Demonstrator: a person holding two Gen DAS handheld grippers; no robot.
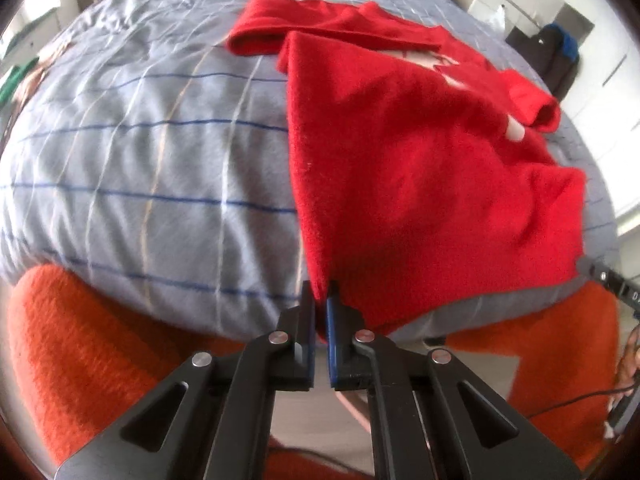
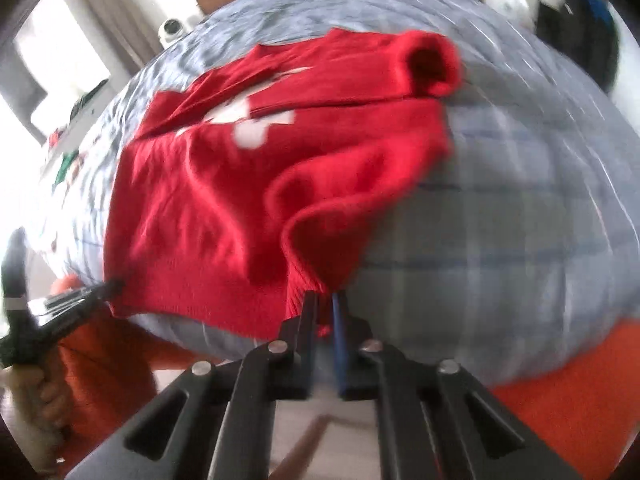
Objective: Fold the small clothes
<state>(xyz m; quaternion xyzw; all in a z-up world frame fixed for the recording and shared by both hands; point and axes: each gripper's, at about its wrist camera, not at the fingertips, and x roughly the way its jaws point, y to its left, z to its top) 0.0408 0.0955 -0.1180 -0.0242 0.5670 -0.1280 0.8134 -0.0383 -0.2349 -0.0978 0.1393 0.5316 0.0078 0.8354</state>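
Both hand-held grippers, left (image 1: 322, 300) and right (image 2: 325, 304), are clamped on the sweater's (image 1: 420, 168) near hem; its length runs away across the bed (image 1: 140, 152).

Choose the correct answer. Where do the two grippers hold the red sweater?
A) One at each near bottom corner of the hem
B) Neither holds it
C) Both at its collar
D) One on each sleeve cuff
A: the left gripper and the right gripper each pinch a near hem corner of the red sweater on the bed.
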